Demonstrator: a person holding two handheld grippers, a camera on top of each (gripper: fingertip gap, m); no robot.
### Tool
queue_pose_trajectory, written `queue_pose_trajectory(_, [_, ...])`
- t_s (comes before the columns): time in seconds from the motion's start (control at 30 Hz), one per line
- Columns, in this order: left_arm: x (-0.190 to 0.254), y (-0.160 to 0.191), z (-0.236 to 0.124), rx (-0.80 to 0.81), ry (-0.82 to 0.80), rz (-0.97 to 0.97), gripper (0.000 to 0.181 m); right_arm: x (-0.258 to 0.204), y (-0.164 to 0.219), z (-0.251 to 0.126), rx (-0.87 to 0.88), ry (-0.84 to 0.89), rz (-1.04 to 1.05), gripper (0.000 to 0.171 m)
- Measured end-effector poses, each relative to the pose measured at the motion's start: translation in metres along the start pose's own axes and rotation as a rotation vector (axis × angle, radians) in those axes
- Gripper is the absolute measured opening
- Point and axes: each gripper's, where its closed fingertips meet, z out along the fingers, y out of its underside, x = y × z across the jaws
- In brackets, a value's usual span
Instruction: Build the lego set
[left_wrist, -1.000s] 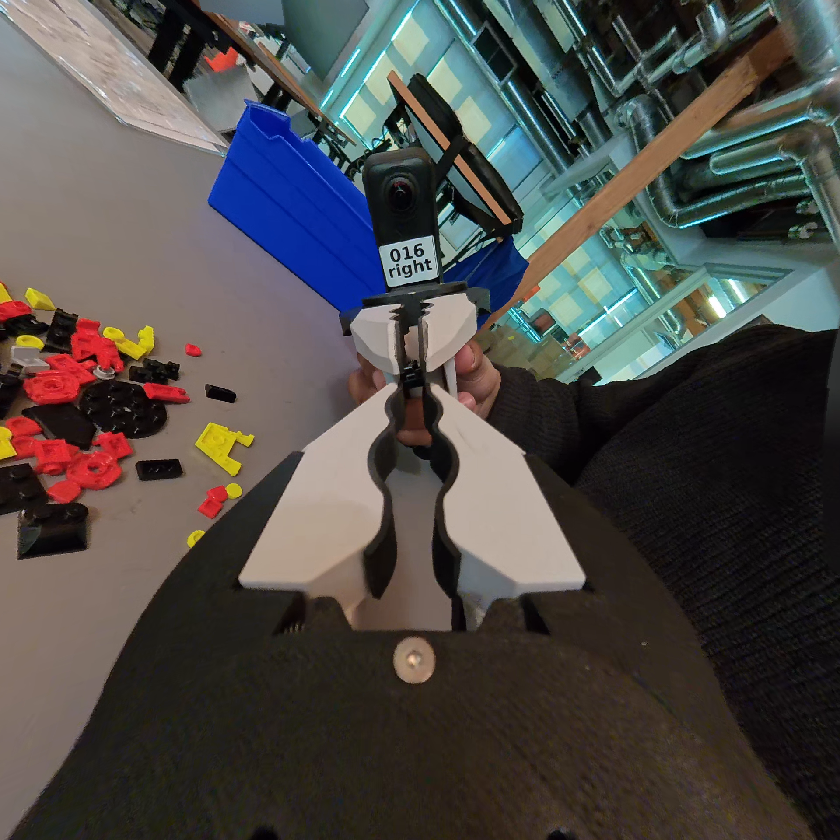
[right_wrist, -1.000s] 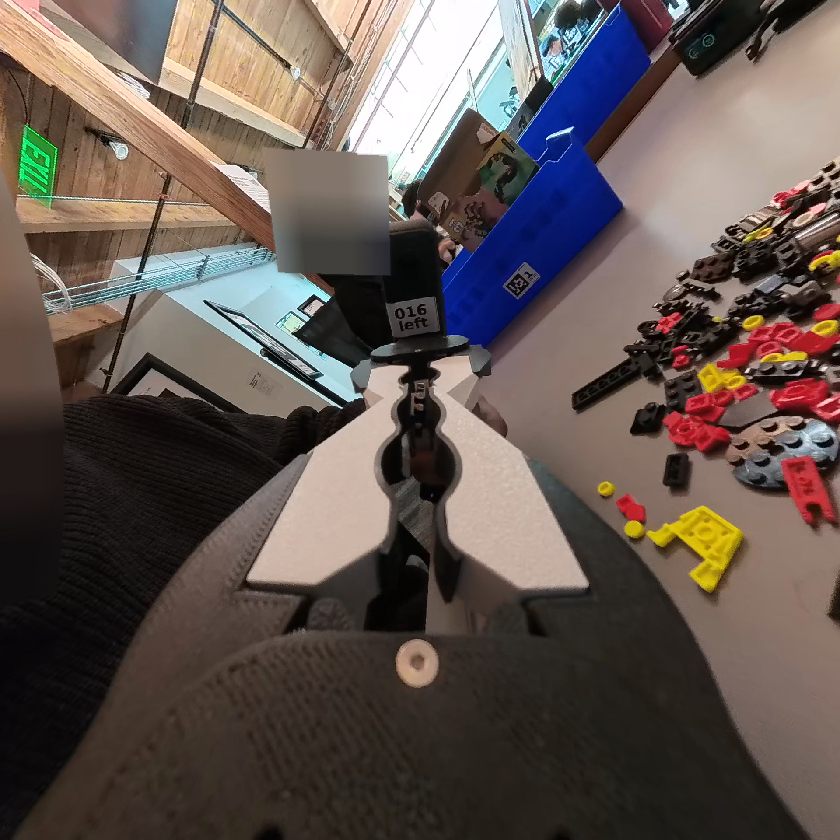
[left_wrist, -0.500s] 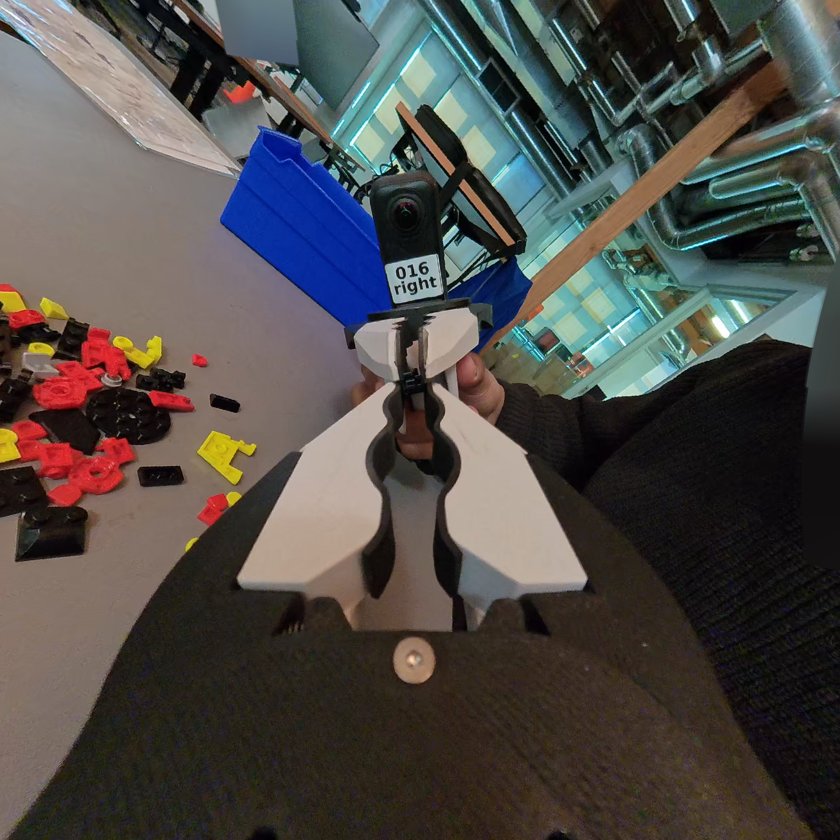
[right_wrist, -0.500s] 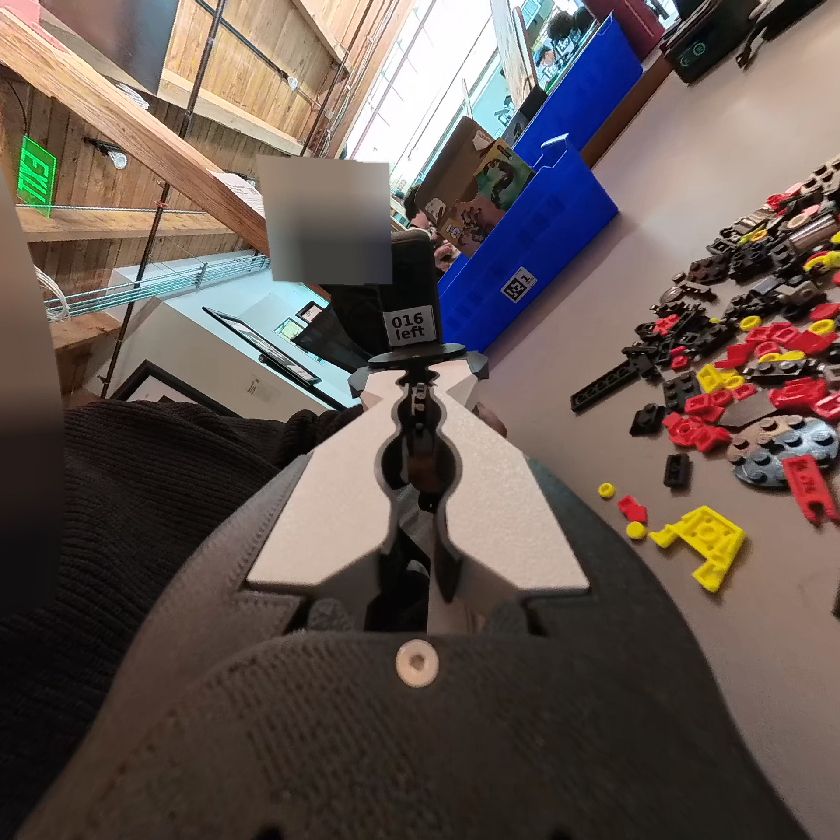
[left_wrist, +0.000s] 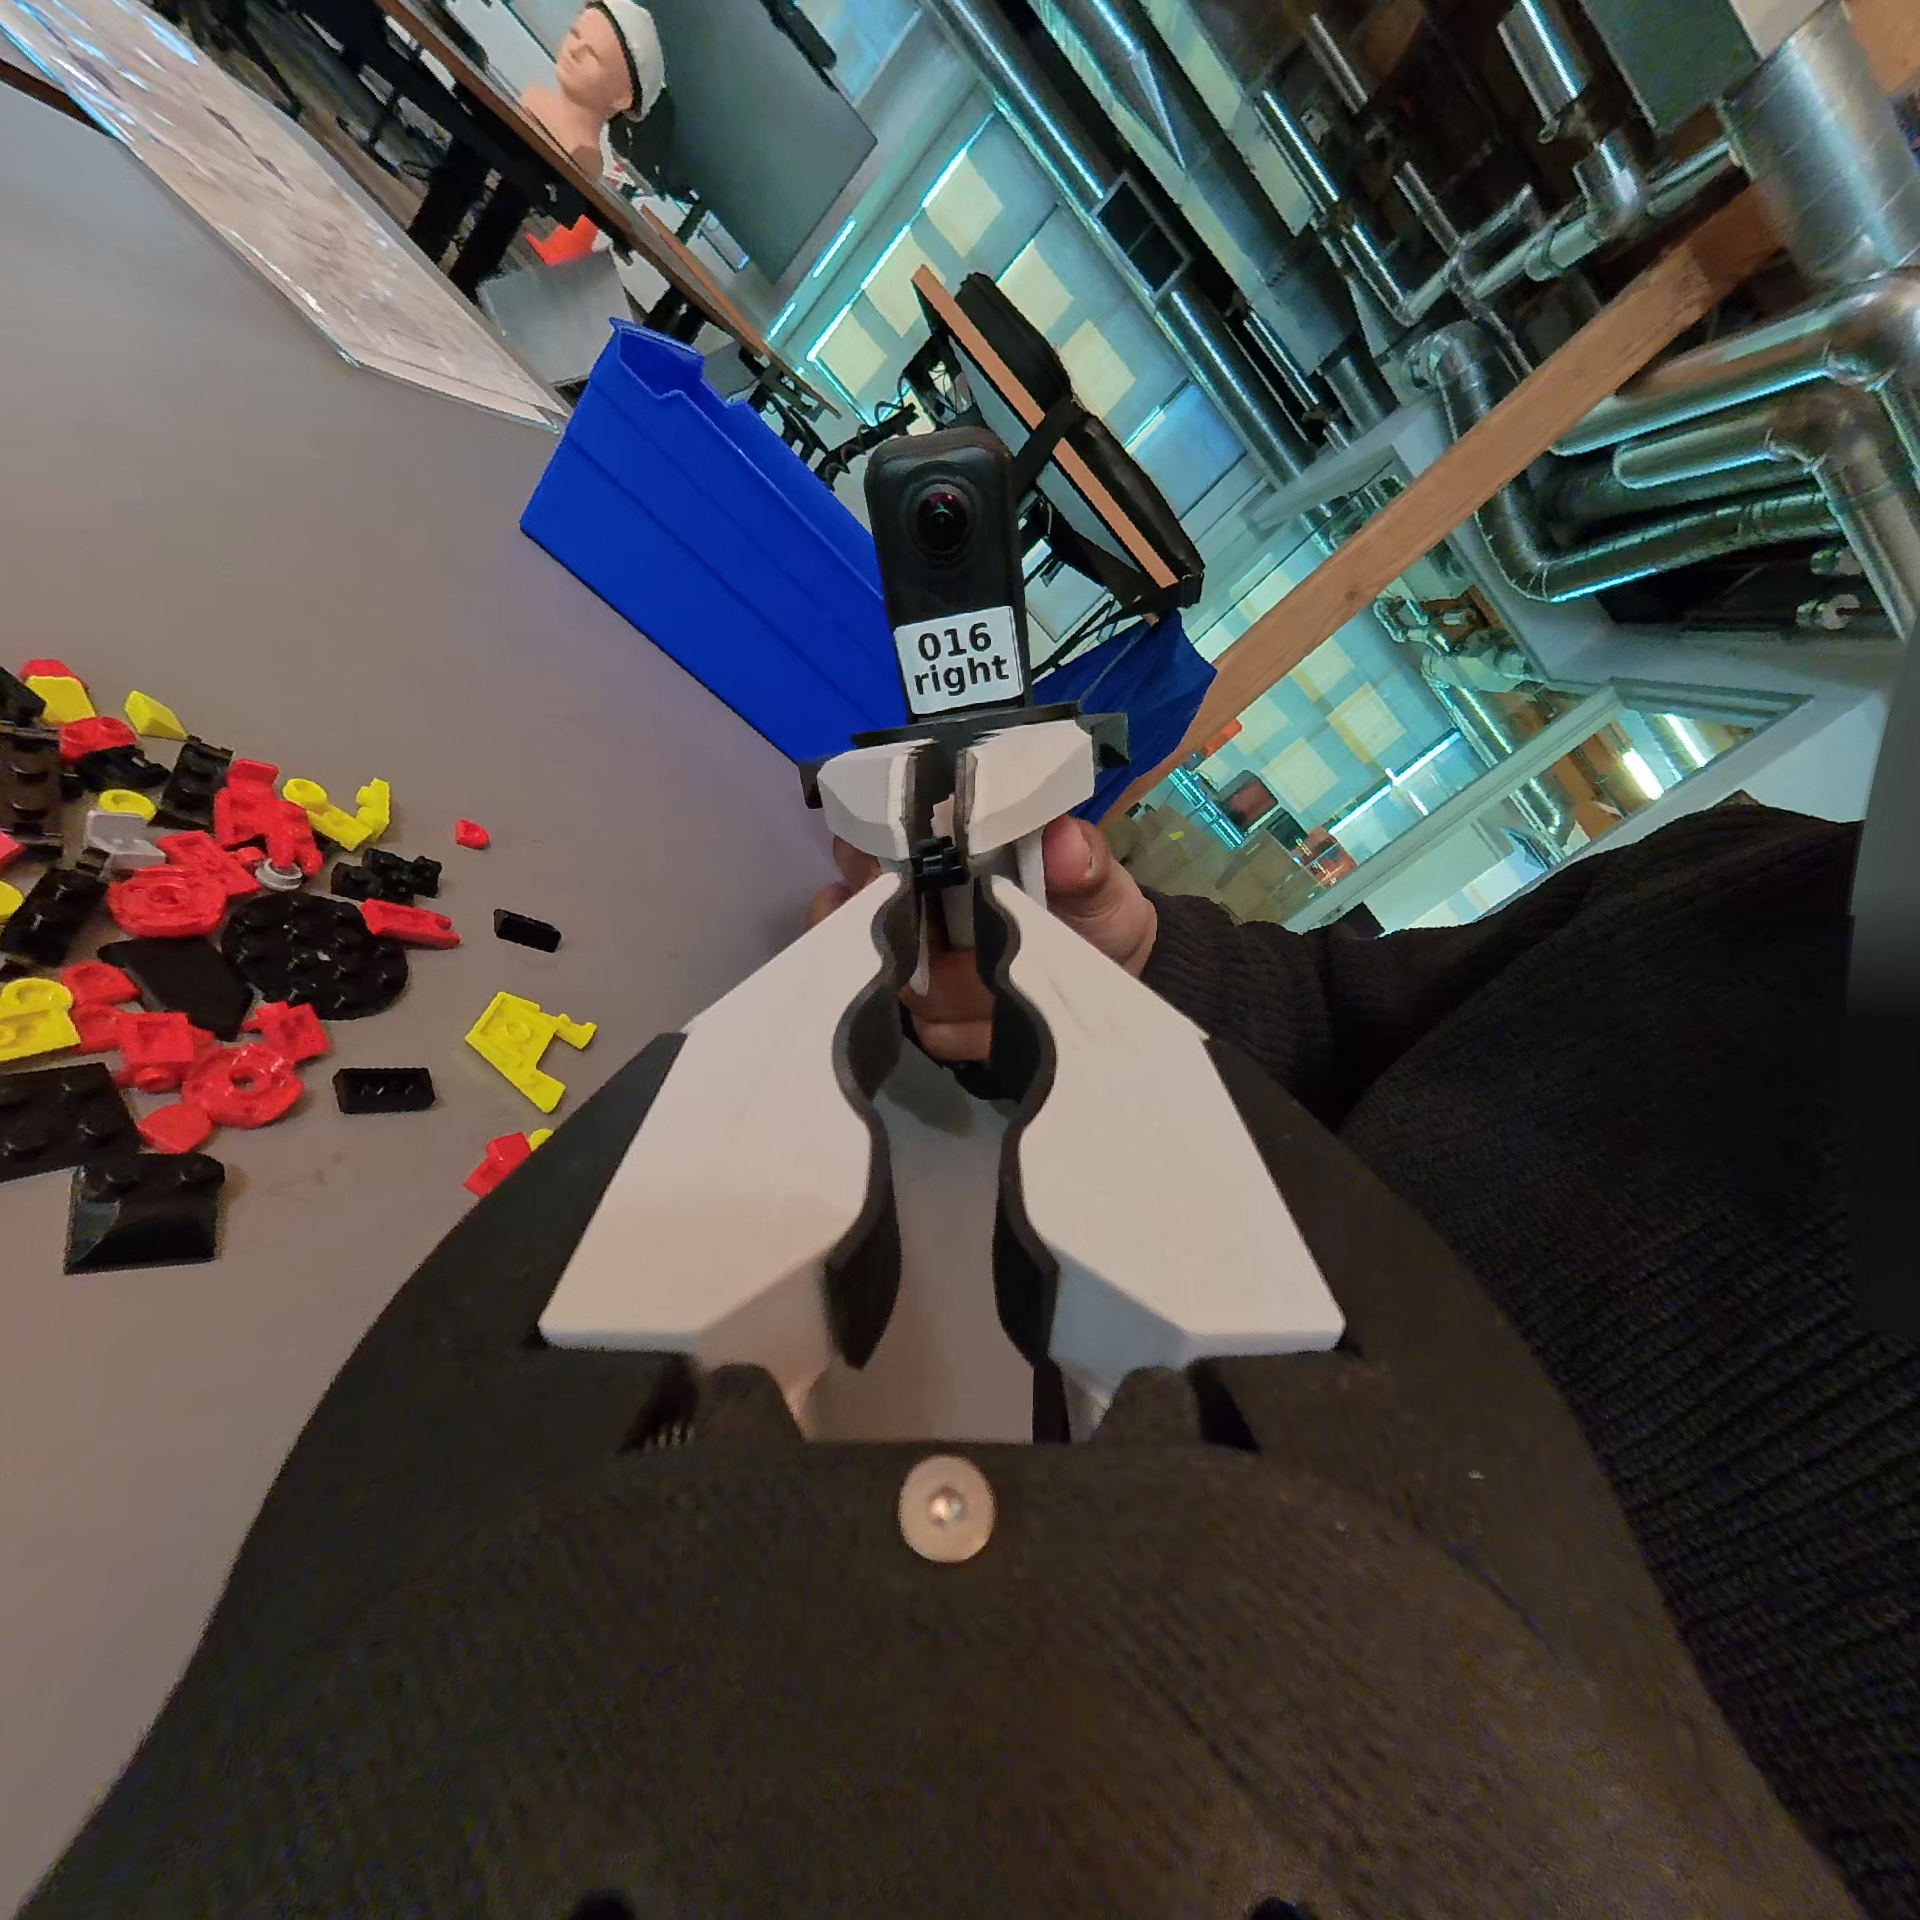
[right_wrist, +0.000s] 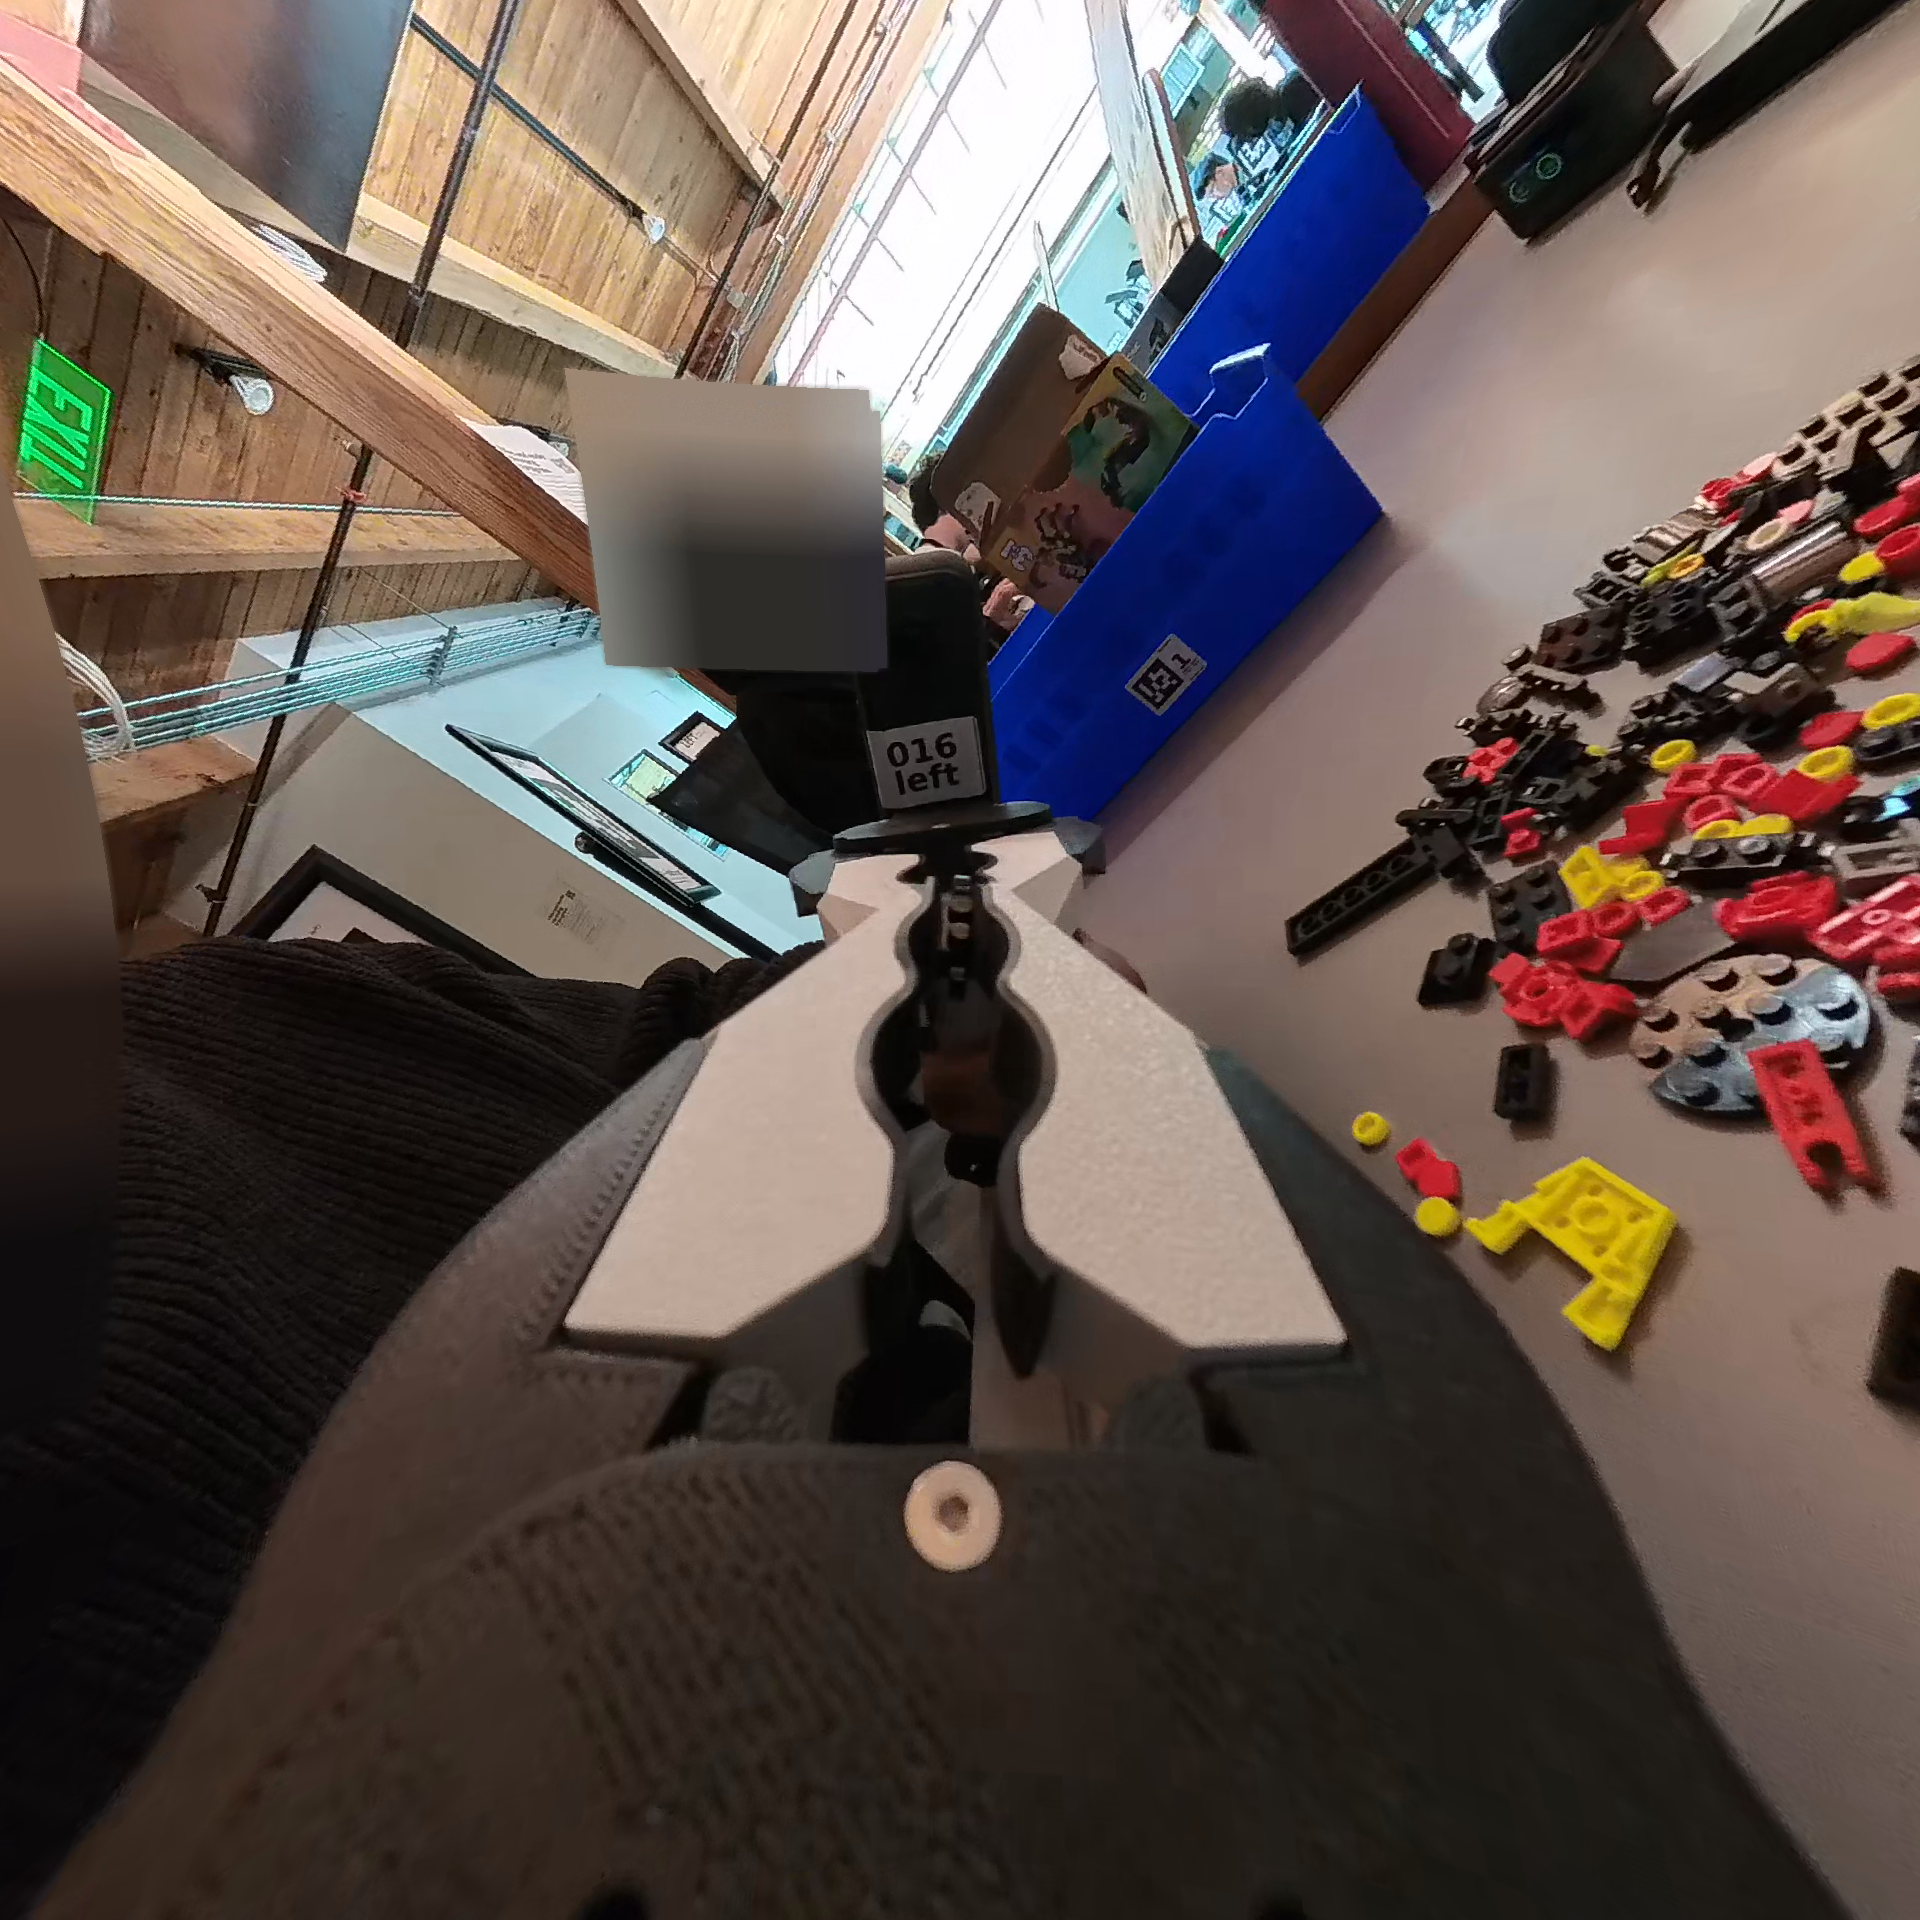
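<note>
Both hand-held grippers, right (right_wrist: 951, 914) and left (right_wrist: 954, 896), meet tip to tip beside scattered lego pieces (right_wrist: 1704, 883).

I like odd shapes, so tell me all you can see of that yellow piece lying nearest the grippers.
The yellow piece is a flat plastic plate, wedge-shaped, with studs on top and a notch between two prongs. It lies flat on the grey table, apart from the pile. A yellow round stud lies beside one prong. Neither gripper touches it.
</note>
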Motion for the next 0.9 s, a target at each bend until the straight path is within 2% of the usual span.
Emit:
queue_pose_trajectory(0.5, [-0.002,-0.001,0.000,0.009,-0.008,-0.018,0.003,0.001,-0.001,0.000,0.006,0.014,-0.043,0.004])
queue_pose_trajectory(0.6, [-0.003,-0.003,-0.001,0.022,-0.013,-0.027,0.003,0.000,-0.008,-0.003,0.048,0.017,-0.063,0.017])
queue_pose_trajectory(0.7, [-0.002,-0.006,-0.003,0.035,-0.004,-0.044,0.003,-0.002,-0.019,-0.010,0.103,0.009,-0.083,0.016])
queue_pose_trajectory(0.9, [0.002,-0.007,-0.001,0.031,0.004,-0.058,0.003,0.000,-0.006,-0.004,0.032,0.041,-0.142,0.016])
